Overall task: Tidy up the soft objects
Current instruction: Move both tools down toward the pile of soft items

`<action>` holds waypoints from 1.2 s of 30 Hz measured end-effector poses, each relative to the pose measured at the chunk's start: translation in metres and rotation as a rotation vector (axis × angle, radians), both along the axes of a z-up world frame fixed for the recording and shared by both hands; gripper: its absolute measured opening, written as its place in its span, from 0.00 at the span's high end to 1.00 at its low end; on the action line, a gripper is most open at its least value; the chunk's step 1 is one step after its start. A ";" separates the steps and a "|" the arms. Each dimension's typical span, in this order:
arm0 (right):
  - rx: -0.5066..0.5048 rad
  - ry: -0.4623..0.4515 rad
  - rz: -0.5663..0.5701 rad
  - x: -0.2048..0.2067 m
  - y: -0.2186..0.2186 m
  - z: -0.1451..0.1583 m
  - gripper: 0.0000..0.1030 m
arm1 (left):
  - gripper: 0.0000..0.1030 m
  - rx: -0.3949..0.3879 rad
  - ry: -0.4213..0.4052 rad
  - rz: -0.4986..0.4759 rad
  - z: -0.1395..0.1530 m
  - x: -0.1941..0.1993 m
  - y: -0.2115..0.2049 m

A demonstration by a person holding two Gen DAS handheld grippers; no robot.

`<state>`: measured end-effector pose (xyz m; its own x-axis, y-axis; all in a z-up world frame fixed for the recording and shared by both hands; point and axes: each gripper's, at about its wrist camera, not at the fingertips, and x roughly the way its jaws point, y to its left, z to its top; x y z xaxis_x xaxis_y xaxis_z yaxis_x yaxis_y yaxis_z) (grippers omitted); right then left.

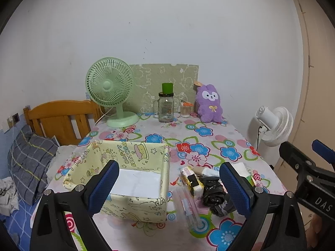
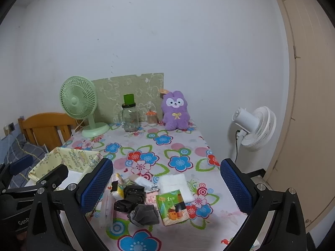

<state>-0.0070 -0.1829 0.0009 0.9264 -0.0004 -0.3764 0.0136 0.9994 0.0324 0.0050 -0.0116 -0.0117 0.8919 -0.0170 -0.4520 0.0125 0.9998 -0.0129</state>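
Below my right gripper (image 2: 166, 185), jaws wide and empty, soft items crowd together; descending on the grey sock (image 2: 144, 214) risks snagging the black bag (image 2: 130, 196) touching it.

My tongs (image 2: 166, 185) carry blue pads (image 2: 97, 185) with a rough, dimpled finish. Tabletop (image 2: 180, 146) cover: matt printed cloth. Bunny (image 2: 175, 110): fuzzy plush. Jar (image 2: 130, 118): clear glossy glass. Black bag (image 2: 134, 190): shiny crinkled plastic.

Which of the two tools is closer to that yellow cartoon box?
Left. The left tool hangs open right over the yellow box, one finger above its white floor. The right tool is open off to the box's right, over the pile of small packets.
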 end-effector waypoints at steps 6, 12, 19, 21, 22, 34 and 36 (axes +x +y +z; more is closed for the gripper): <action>0.005 0.017 0.003 0.005 -0.004 -0.006 0.00 | 0.06 0.015 0.017 -0.025 -0.009 0.003 -0.009; -0.006 0.047 0.021 0.014 -0.003 -0.018 0.00 | 0.06 0.027 0.041 -0.051 -0.021 0.010 -0.021; 0.000 0.062 0.050 0.019 -0.004 -0.033 0.00 | 0.06 0.008 0.074 -0.079 -0.035 0.015 -0.034; 0.004 0.069 0.054 0.021 -0.006 -0.038 0.00 | 0.06 0.001 0.077 -0.065 -0.040 0.015 -0.039; 0.006 0.073 0.055 0.022 -0.006 -0.039 0.00 | 0.06 -0.004 0.078 -0.063 -0.042 0.015 -0.042; 0.017 0.129 0.072 0.036 -0.009 -0.070 0.01 | 0.08 -0.007 0.150 -0.070 -0.071 0.023 -0.058; 0.015 0.138 0.071 0.039 -0.009 -0.075 0.02 | 0.09 -0.011 0.170 -0.068 -0.077 0.026 -0.058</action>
